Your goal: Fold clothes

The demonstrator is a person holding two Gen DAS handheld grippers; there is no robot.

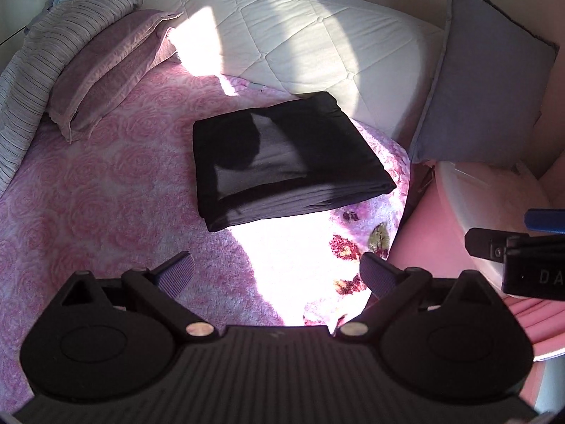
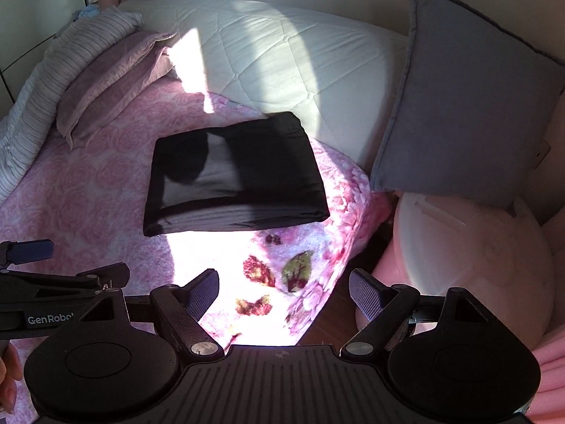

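Note:
A black garment [image 1: 282, 162] lies folded into a neat rectangle on the pink rose-patterned bedspread [image 1: 116, 183], partly in sunlight; the right wrist view shows the same folded garment [image 2: 236, 180]. My left gripper [image 1: 279, 275] hovers open over the bedspread, short of the garment, with nothing between its fingers. My right gripper [image 2: 284, 293] is open too, near the bed's corner and short of the garment, holding nothing. Each gripper shows at the other view's edge.
A white quilted duvet [image 1: 300, 46] lies behind the garment. Pink and striped pillows [image 1: 102, 74] sit at the left, a grey cushion [image 1: 483, 84] at the right. A white round object [image 2: 469, 258] stands beside the bed's corner. The flowered blanket corner [image 2: 282, 272] hangs down.

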